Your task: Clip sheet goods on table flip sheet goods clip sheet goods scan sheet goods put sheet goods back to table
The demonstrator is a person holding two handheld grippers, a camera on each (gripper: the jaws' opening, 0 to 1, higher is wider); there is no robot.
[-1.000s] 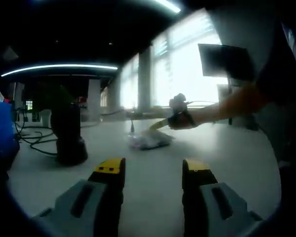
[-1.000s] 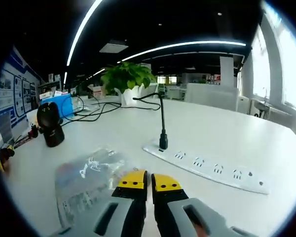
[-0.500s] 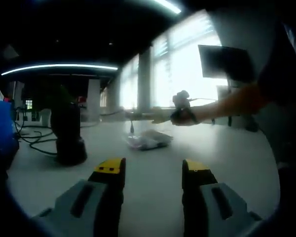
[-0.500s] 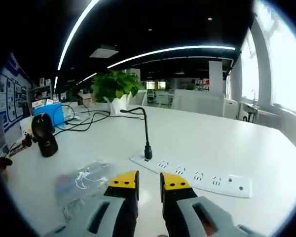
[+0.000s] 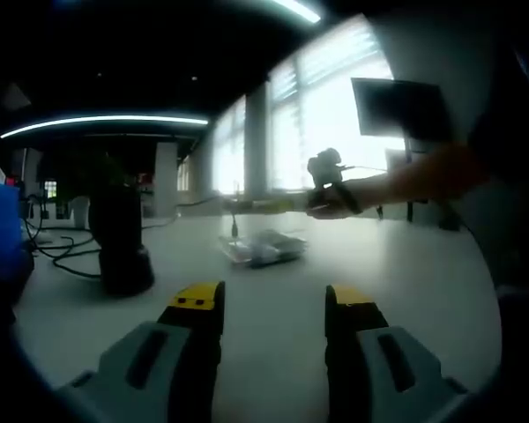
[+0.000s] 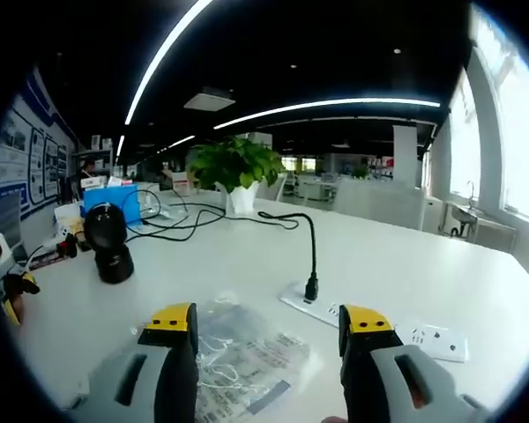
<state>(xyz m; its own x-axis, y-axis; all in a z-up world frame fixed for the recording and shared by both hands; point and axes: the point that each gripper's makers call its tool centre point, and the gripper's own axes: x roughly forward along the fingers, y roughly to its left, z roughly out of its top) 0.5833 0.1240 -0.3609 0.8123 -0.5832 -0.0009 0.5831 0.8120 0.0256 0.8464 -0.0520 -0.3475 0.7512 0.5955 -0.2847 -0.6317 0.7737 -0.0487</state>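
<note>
Lying flat on the white table (image 6: pixel 476 282), the clear plastic packet of sheet goods (image 6: pixel 242 357) sits between the right tongs' (image 6: pixel 269 324) wide-spread jaws — unclipped. The first clip seems at hand; next they must descend and pinch an edge. The left tongs (image 5: pixel 271 300) wait wide too, well short.

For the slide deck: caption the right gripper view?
Right gripper, jaws open, over clear packet on white table.
</note>
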